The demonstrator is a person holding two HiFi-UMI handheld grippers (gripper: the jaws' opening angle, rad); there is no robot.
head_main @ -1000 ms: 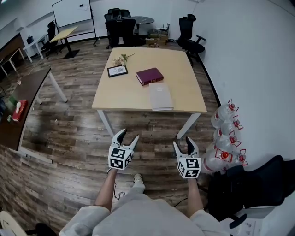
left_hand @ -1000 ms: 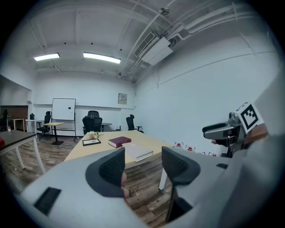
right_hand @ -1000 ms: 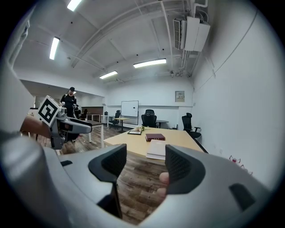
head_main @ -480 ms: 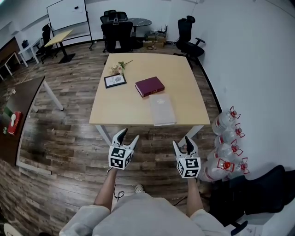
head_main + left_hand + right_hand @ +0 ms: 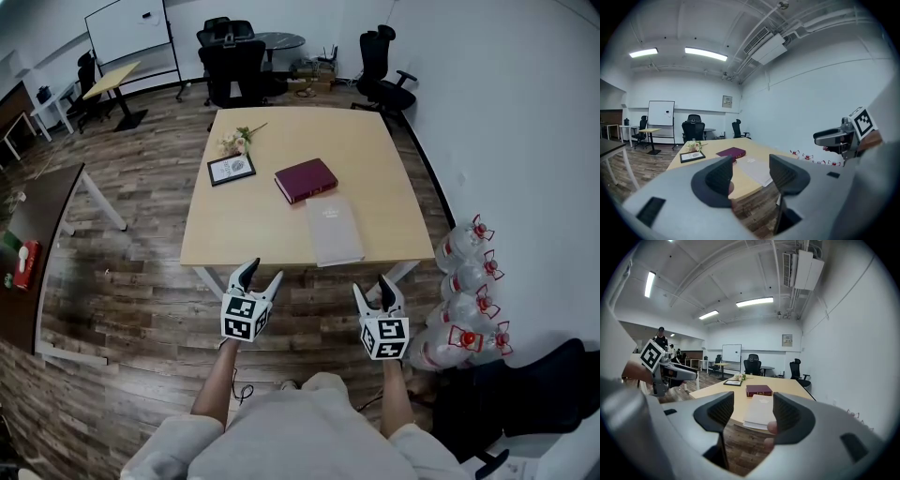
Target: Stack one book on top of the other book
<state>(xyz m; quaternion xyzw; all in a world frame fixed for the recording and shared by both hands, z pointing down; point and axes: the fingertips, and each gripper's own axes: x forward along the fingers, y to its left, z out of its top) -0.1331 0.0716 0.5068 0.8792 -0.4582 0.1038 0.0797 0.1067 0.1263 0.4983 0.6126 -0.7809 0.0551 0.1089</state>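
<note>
Jaws apart, empty: left gripper (image 5: pixel 262 274), right gripper (image 5: pixel 371 287).

head view: overhead, steeply down | gripper views: low, forward | shared: table (image 5: pixel 242 220)

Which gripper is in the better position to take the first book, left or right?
Probably the right gripper: the grey book lies nearest, almost straight ahead of its open, empty jaws. The left gripper stands further aside.
</note>
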